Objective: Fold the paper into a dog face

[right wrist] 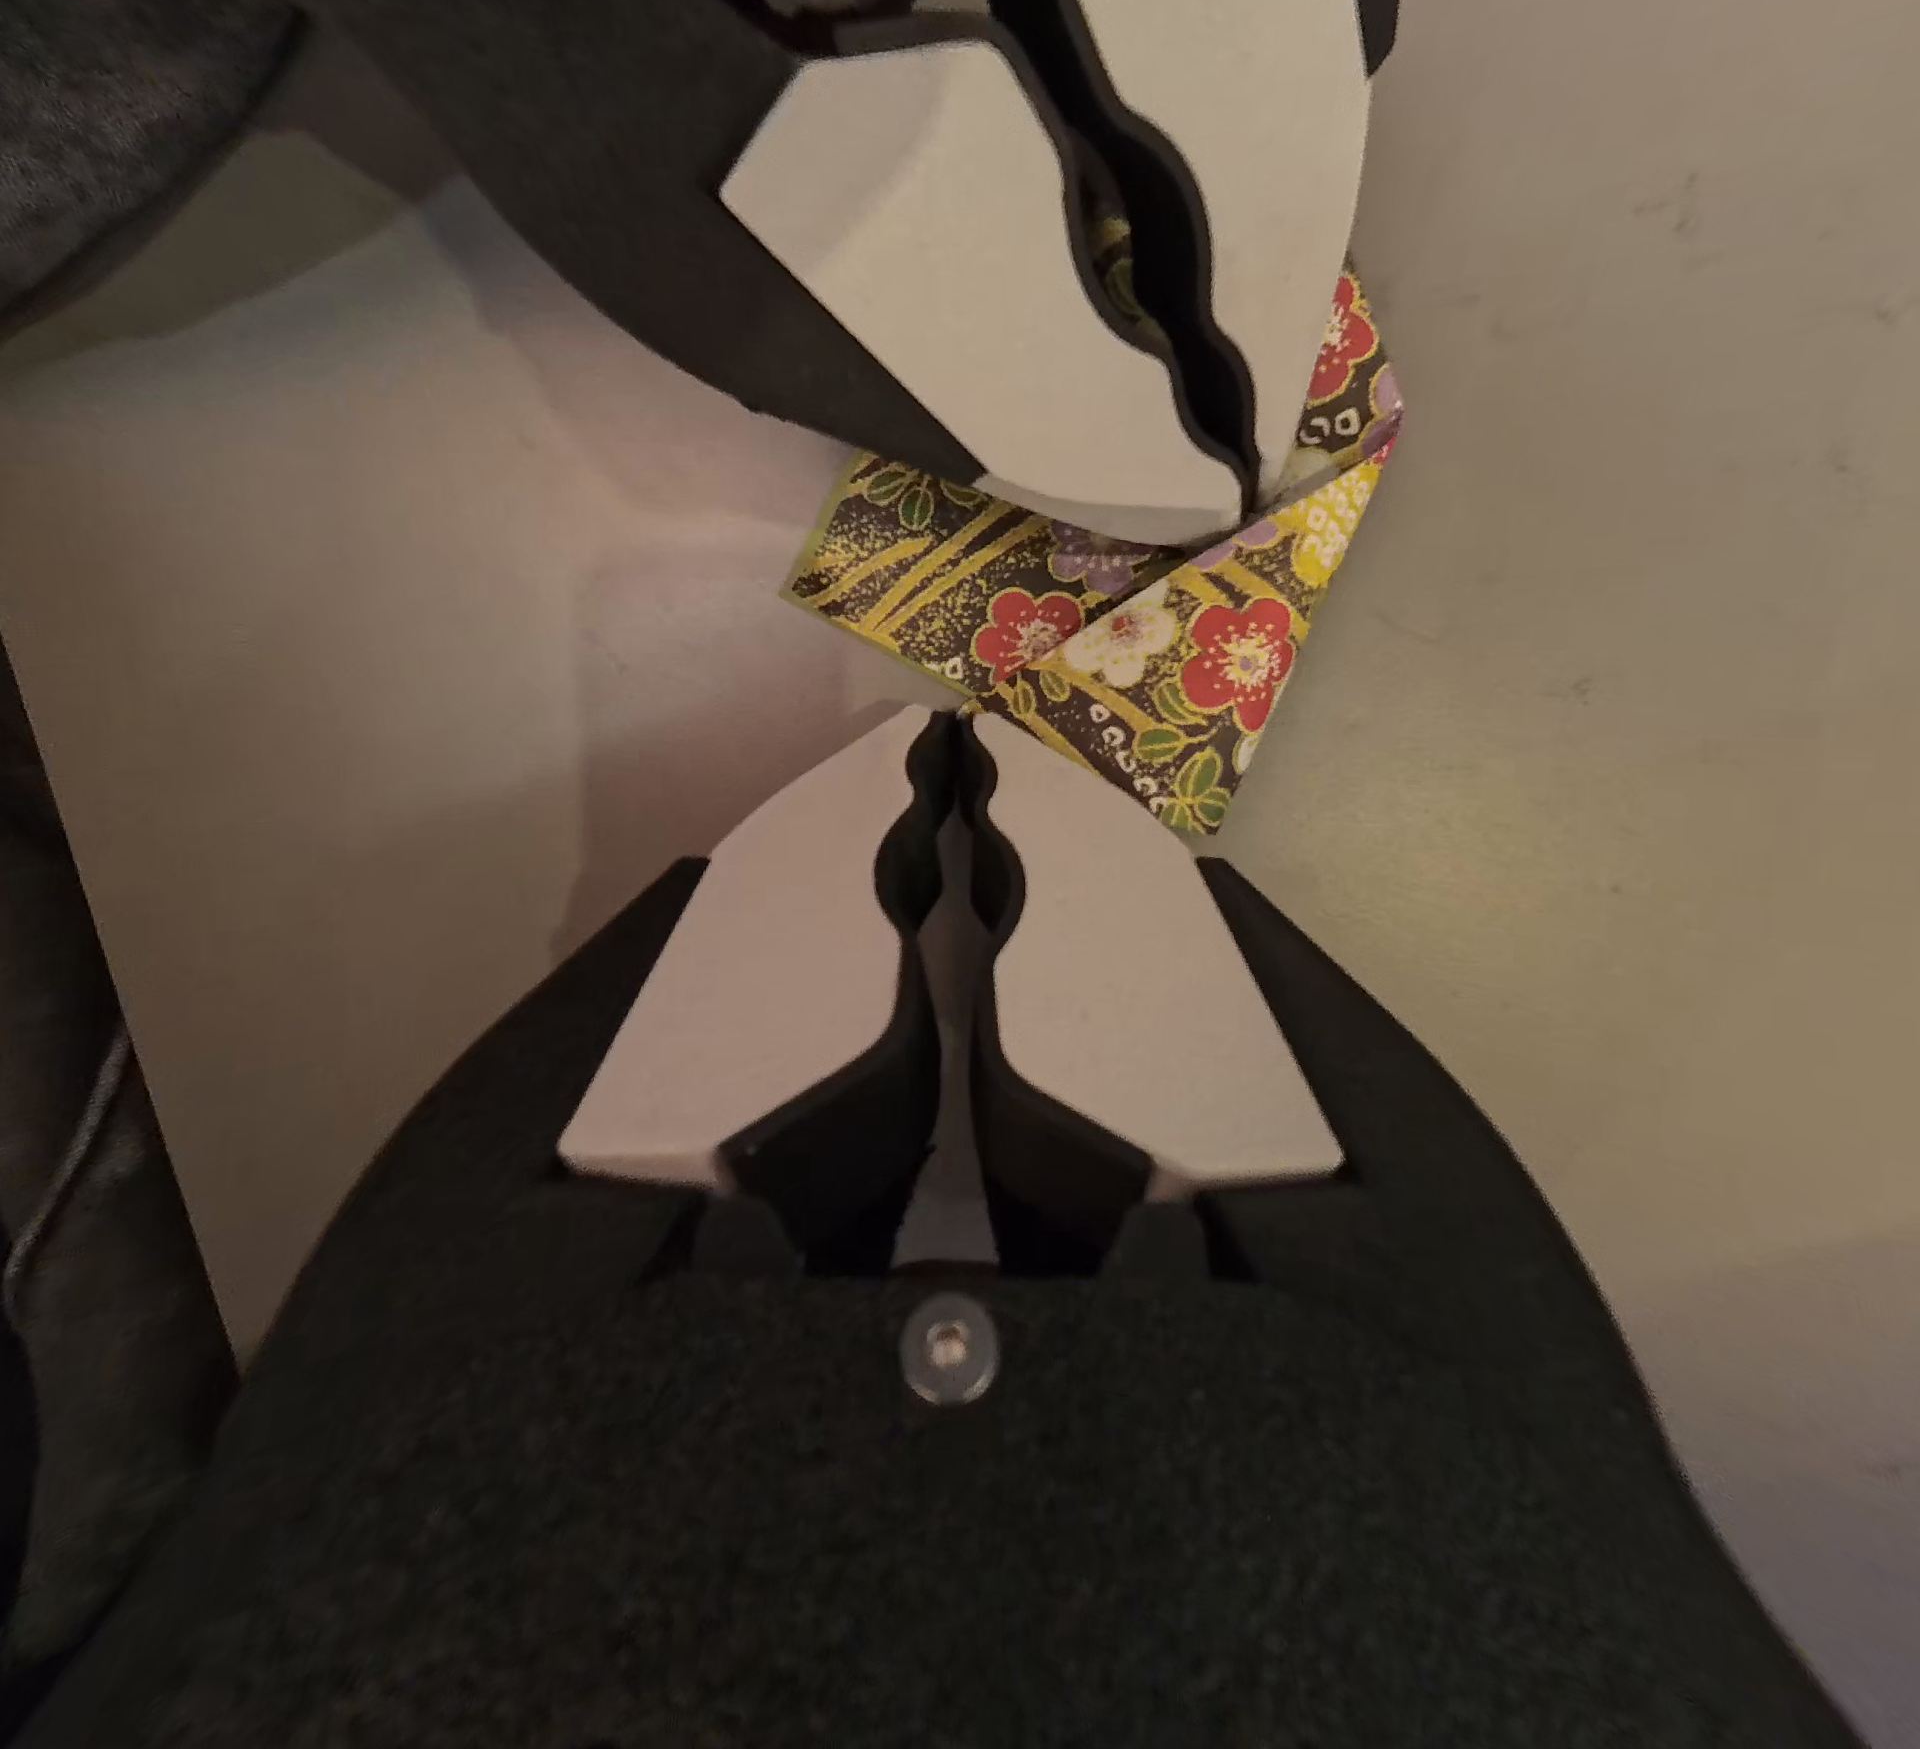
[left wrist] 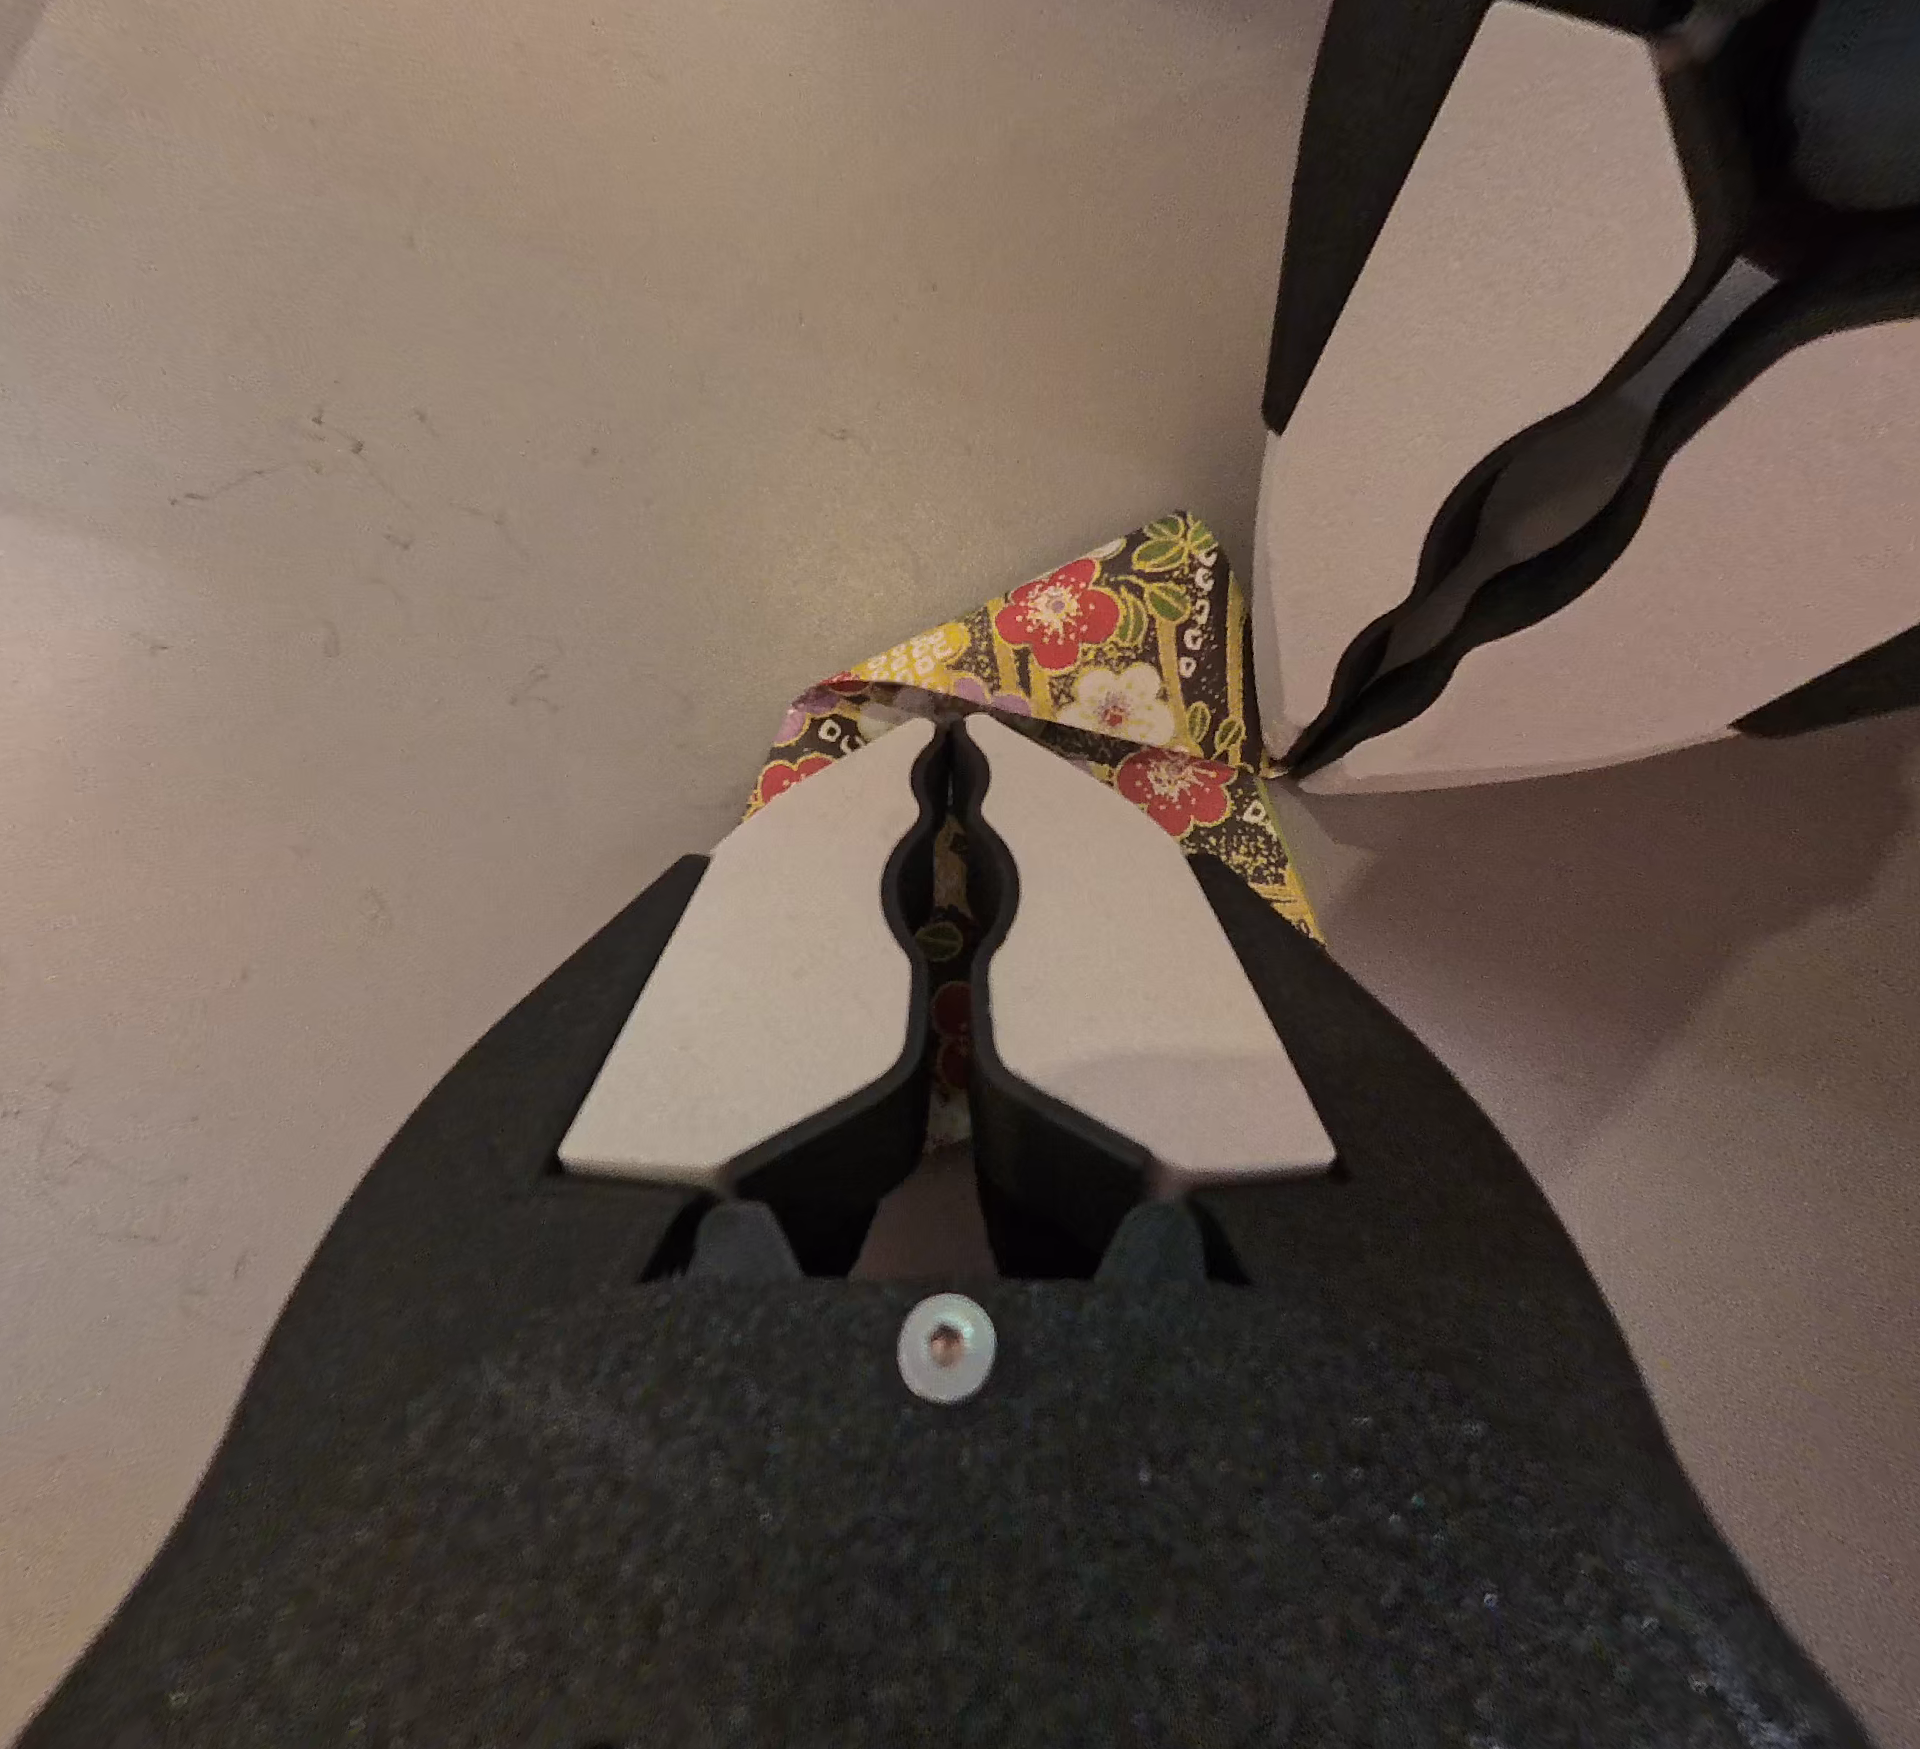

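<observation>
The folded paper (left wrist: 1101,650) has a floral pattern of red, white and purple flowers on black and gold. It lies flat on the pale table, folded into a small shape with overlapping flaps (right wrist: 1143,650). My left gripper (left wrist: 951,733) is shut and lies over the paper, its tips resting on a fold near the middle; paper shows through the gaps between its fingers. It enters the right wrist view from the top (right wrist: 1242,489). My right gripper (right wrist: 951,725) is shut with its tips touching the paper's near corner, and it also shows in the left wrist view (left wrist: 1283,759).
The pale table (left wrist: 520,349) bears faint scuff marks and nothing else near the paper. A person's dark grey sleeve (right wrist: 104,89) fills the upper left of the right wrist view, with more dark clothing down the left edge. About 6 centimeters separates my left fingertips from my right.
</observation>
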A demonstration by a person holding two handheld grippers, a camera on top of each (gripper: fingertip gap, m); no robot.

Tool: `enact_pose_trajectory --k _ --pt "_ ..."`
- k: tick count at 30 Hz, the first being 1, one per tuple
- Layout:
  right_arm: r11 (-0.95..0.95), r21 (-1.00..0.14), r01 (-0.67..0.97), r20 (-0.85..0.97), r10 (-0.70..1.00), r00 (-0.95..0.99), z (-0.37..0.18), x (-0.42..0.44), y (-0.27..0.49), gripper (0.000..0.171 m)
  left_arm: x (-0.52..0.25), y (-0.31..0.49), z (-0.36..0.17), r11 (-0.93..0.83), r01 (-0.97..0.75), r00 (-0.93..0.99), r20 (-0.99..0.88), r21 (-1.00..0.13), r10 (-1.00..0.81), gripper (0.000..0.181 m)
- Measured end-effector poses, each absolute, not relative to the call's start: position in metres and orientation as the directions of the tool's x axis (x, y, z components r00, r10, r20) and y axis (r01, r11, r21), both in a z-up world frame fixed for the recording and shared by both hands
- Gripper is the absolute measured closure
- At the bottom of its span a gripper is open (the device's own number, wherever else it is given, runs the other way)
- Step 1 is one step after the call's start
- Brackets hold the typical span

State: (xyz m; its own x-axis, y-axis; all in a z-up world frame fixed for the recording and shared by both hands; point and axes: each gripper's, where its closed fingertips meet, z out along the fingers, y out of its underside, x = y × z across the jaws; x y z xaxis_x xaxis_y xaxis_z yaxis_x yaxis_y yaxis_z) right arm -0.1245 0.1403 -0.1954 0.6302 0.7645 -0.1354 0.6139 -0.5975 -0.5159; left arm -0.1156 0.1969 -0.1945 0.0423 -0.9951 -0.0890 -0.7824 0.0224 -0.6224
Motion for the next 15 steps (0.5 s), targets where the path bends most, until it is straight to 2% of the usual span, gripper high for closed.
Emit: enact_pose_trajectory --k 11,15 --pt "-0.614 -0.527 0.587 -0.148 0.747 0.649 -0.1953 -0.1247 0.1413 0.171 -0.1165 0.1959 -0.194 0.009 -0.776 0.042 -0.065 -0.631 -0.997 0.181" --pt "-0.615 -0.531 0.583 -0.15 0.745 0.65 -0.1952 -0.1247 0.1415 0.171 -0.1173 0.1971 -0.1934 0.008 -0.776 0.043 -0.065 -0.631 -0.997 0.174"
